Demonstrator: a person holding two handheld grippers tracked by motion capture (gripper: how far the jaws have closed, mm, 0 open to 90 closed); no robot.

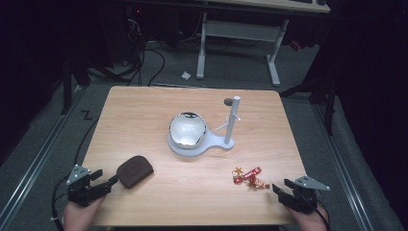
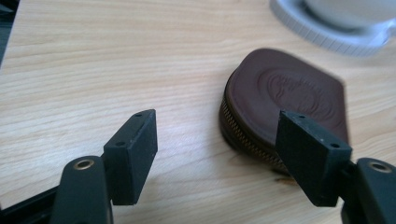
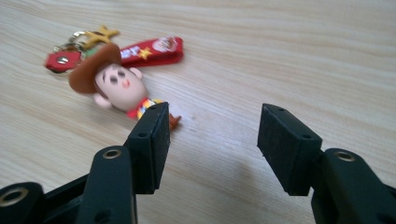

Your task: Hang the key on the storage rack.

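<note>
A brown zipped leather pouch [image 1: 134,170] lies near the table's front left. My left gripper [image 1: 103,180] stands open just left of it; in the left gripper view the pouch [image 2: 285,100] sits ahead and partly behind the right jaw, nothing held between the jaws. A cowboy-figure keychain with a red strap [image 1: 249,177] lies at the front right. My right gripper [image 1: 284,188] is open just right of it; in the right gripper view the keychain figure [image 3: 116,84] lies ahead beside the left jaw.
A white stand [image 1: 201,144] with an upright post [image 1: 233,118] sits mid-table and carries a shiny silver bowl [image 1: 187,128]. A small dark disc [image 1: 227,101] lies behind the post. Bare wood lies between the two grippers along the front edge.
</note>
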